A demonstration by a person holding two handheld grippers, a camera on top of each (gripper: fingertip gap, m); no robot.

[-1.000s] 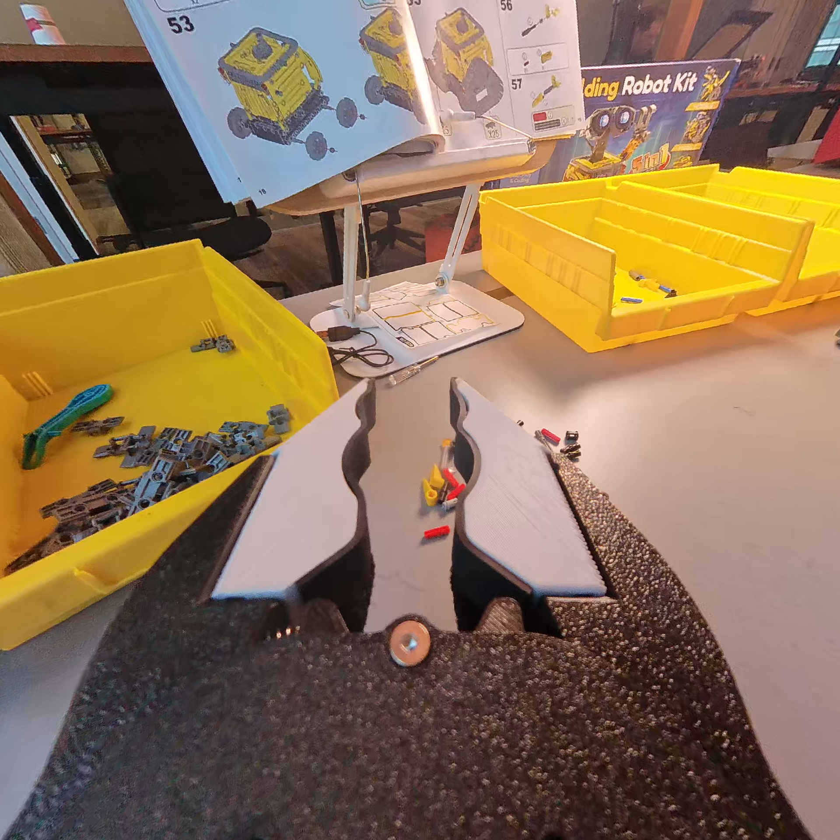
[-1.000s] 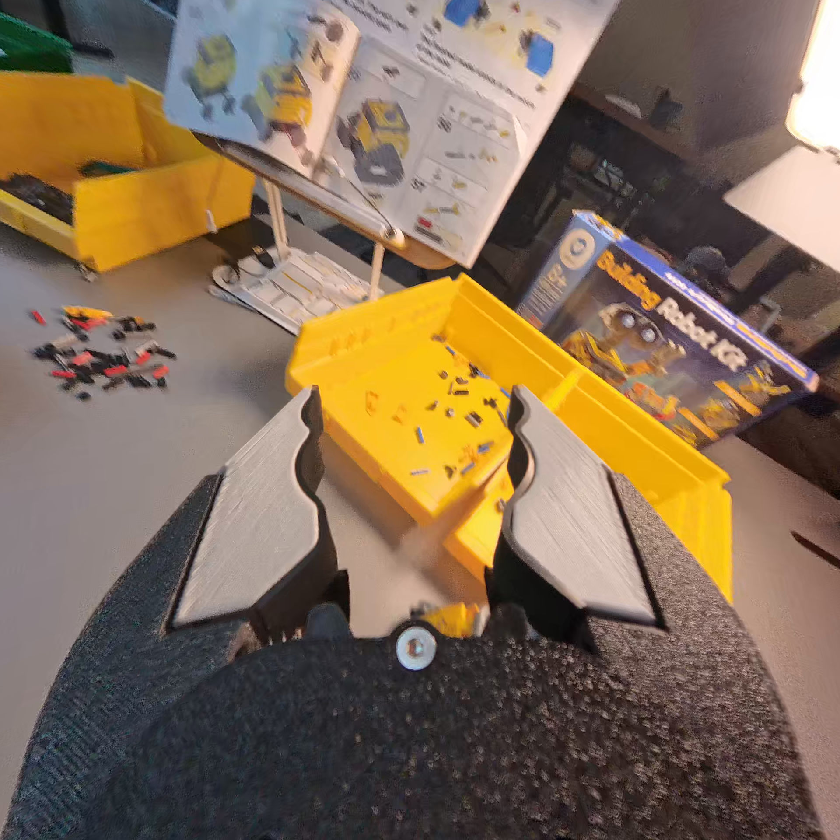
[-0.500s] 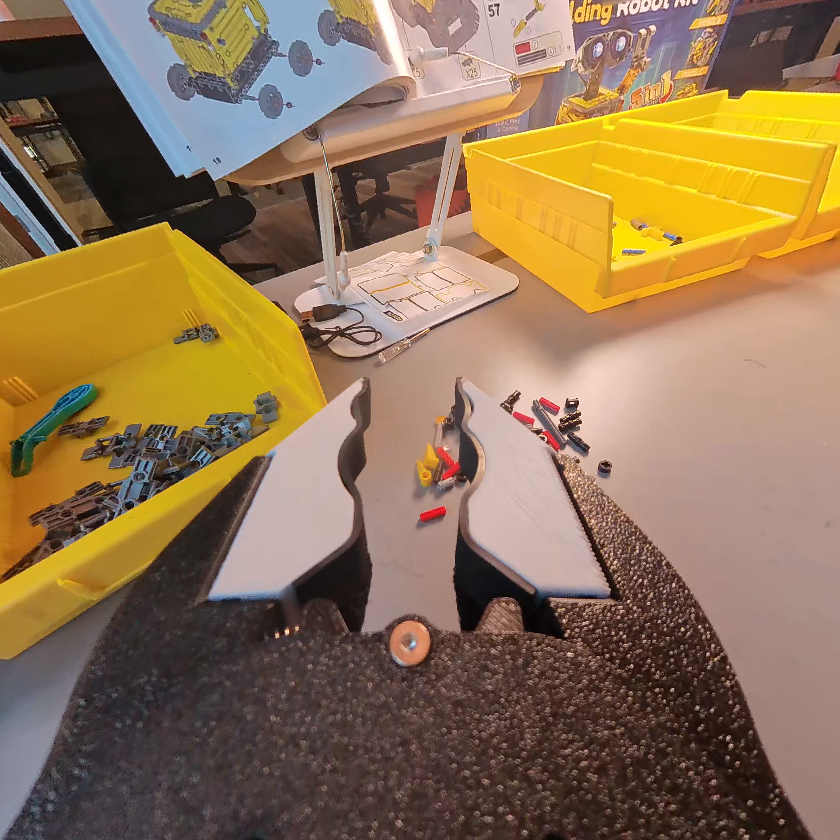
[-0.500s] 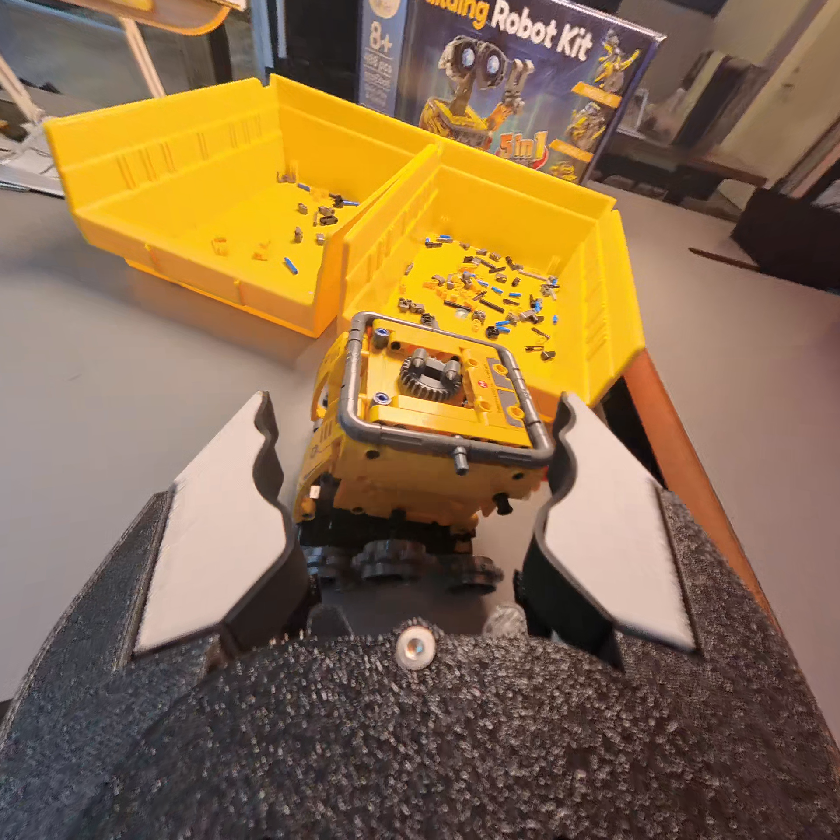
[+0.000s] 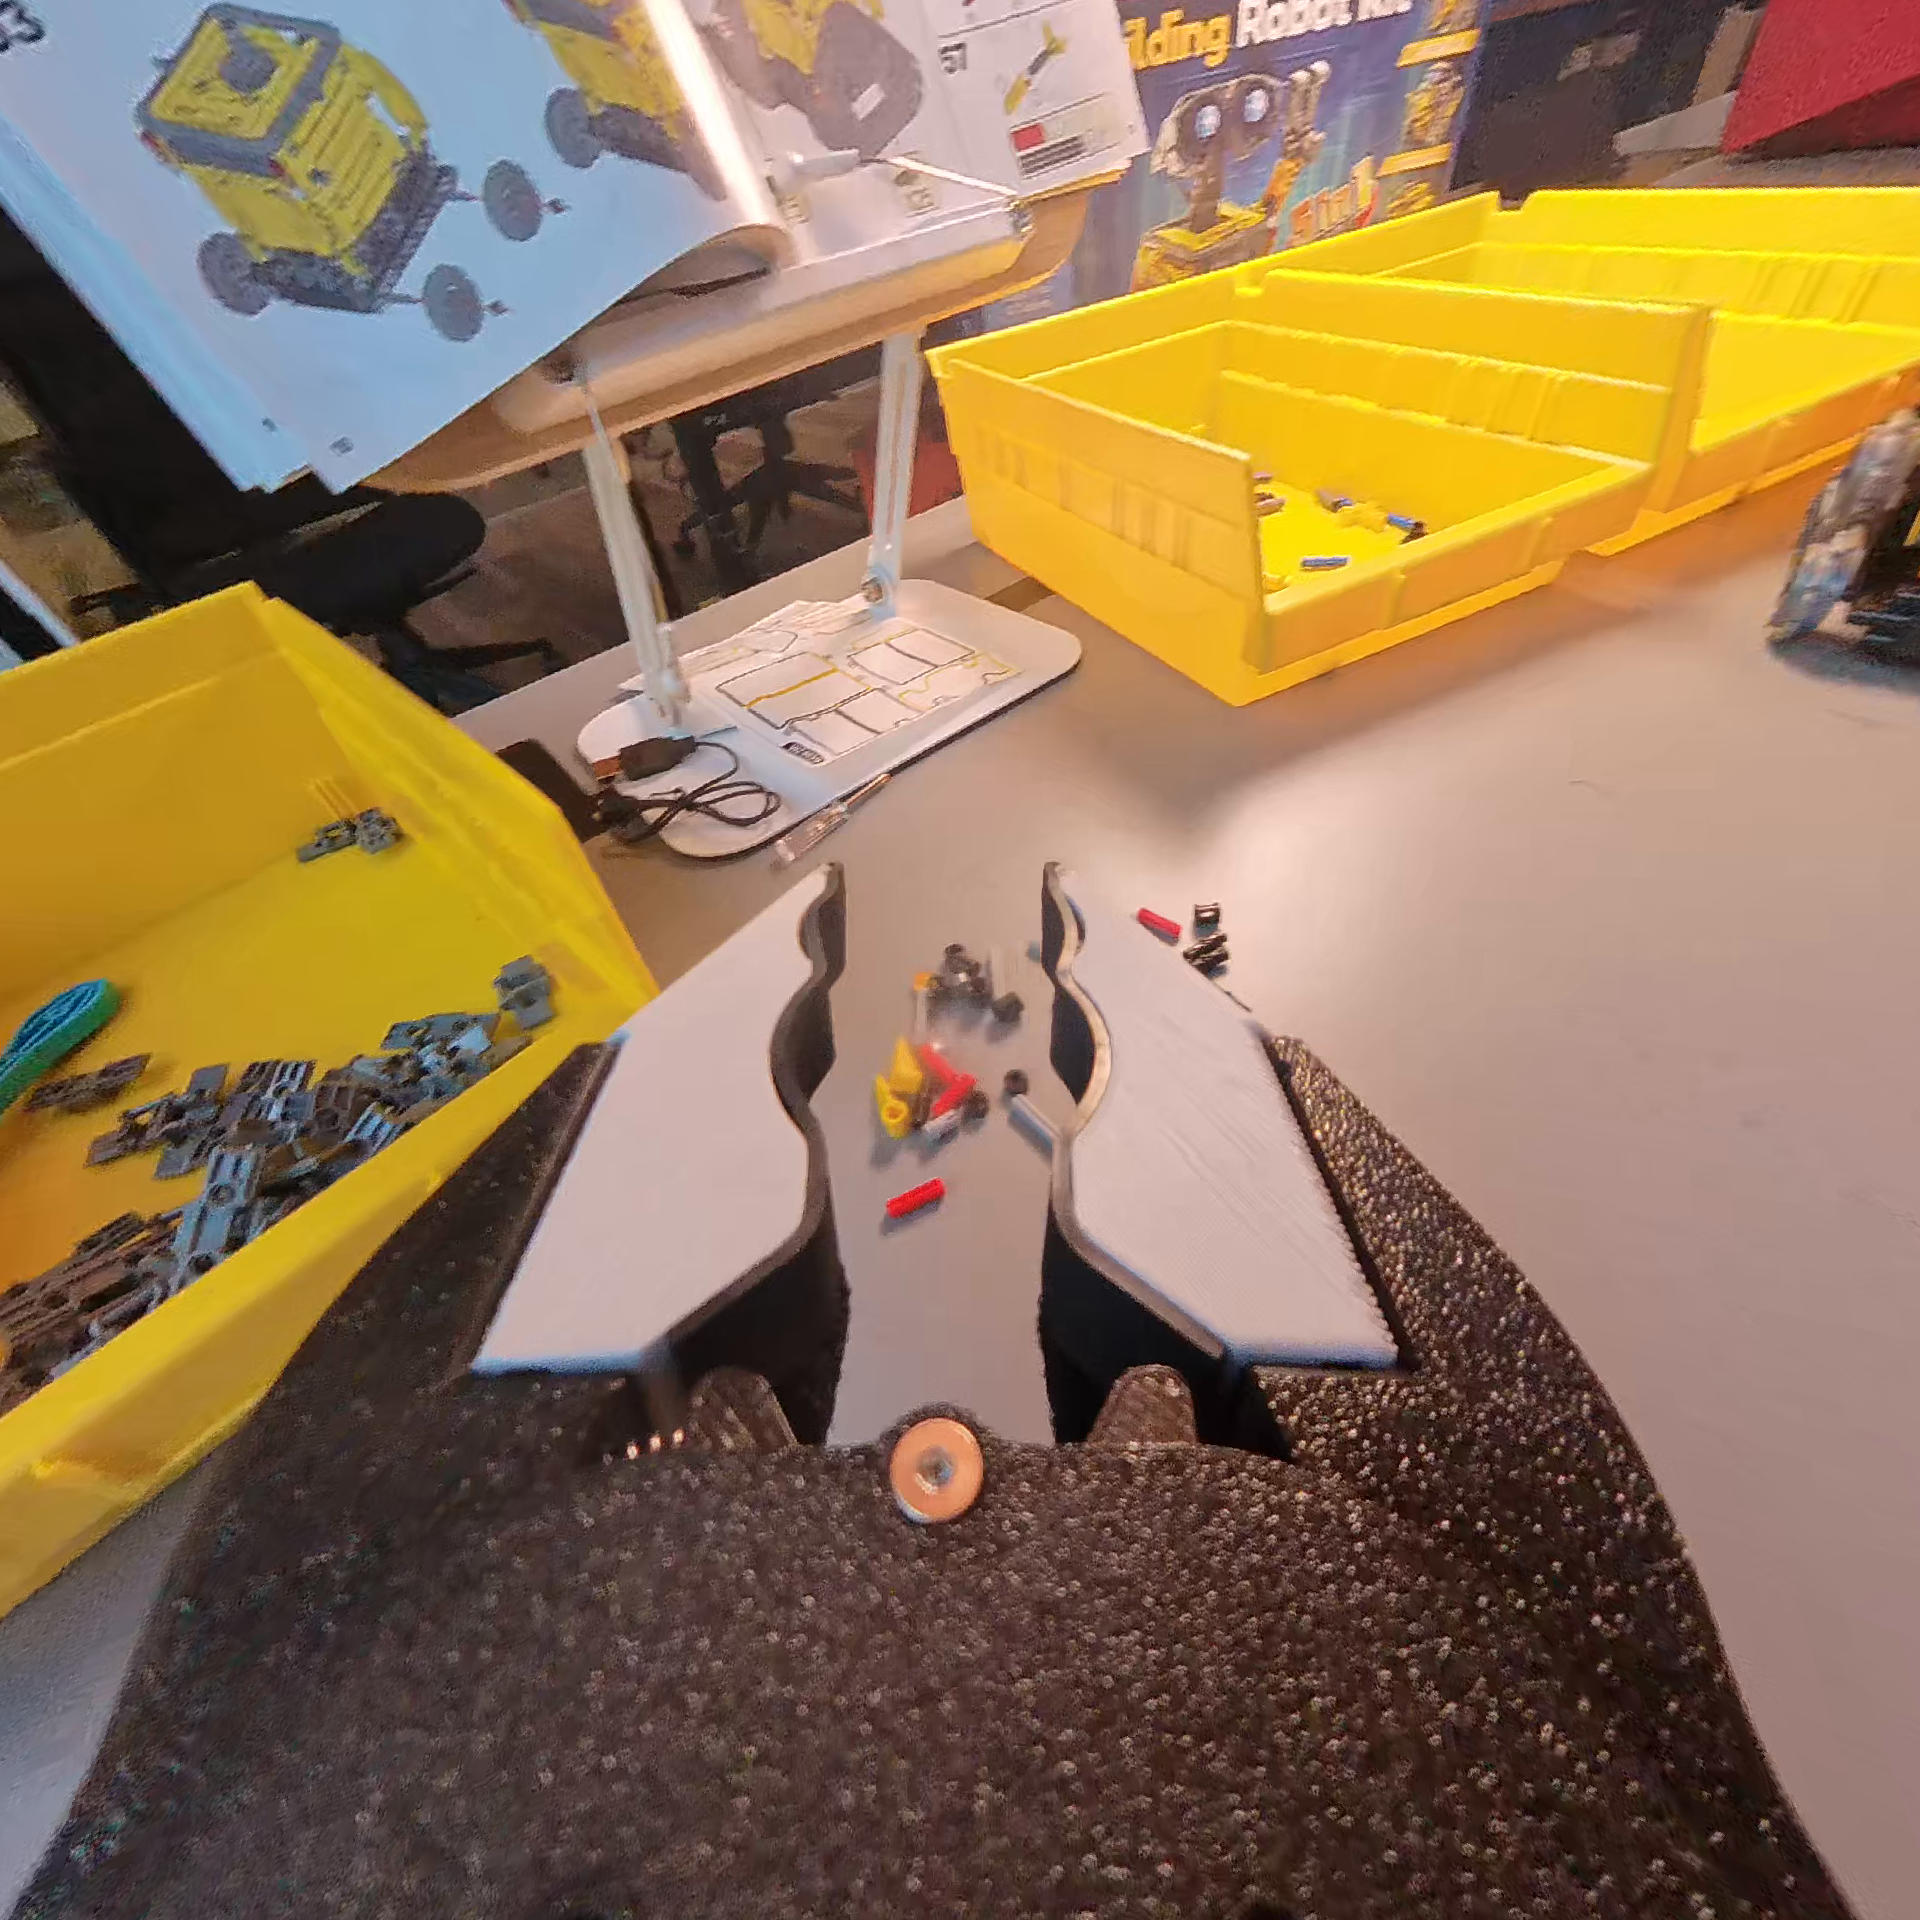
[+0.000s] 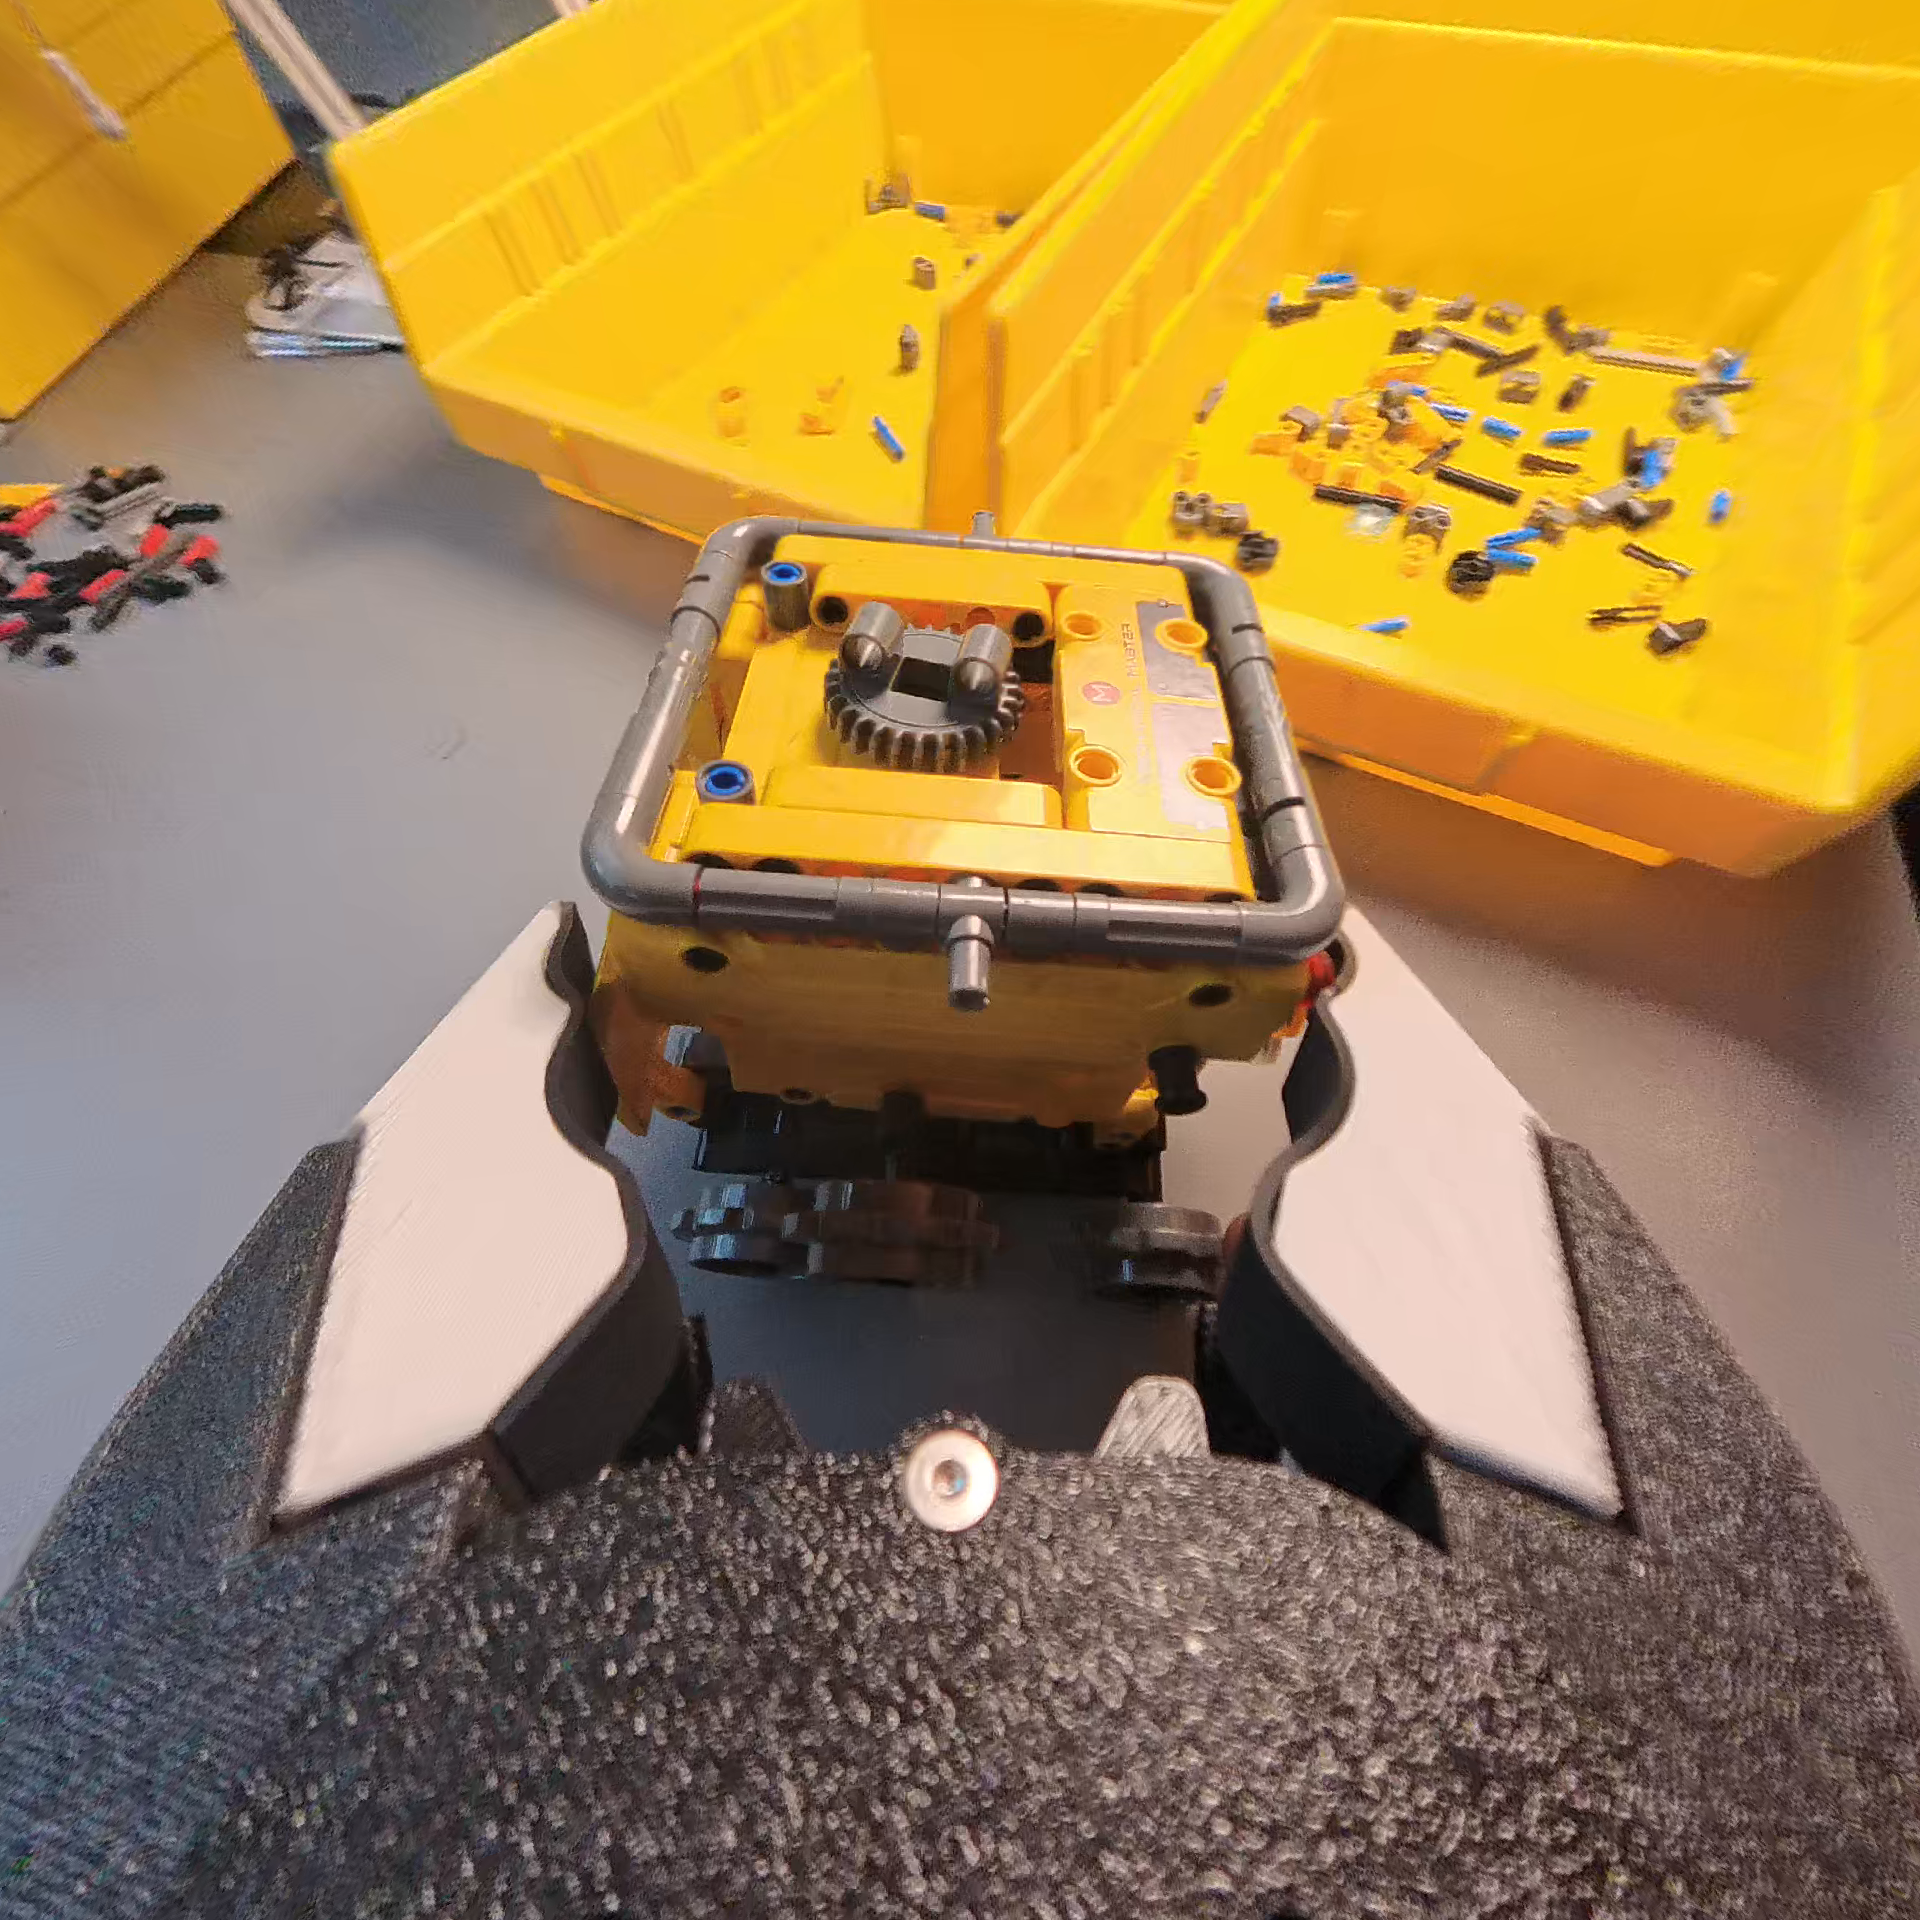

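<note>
Model (image 6: pixel 956 831) upright, gear up, between right claw (image 6: pixel 951 997) fingers.

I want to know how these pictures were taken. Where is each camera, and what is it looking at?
Left wrist view: sits on the left claw, looking along its open fingers at small loose pieces on the grey table.
Right wrist view: sits on the right claw, facing the yellow brick model between its fingers; whether they touch it is unclear.
Both views share the loose pieces, the table and the yellow bins.
</note>
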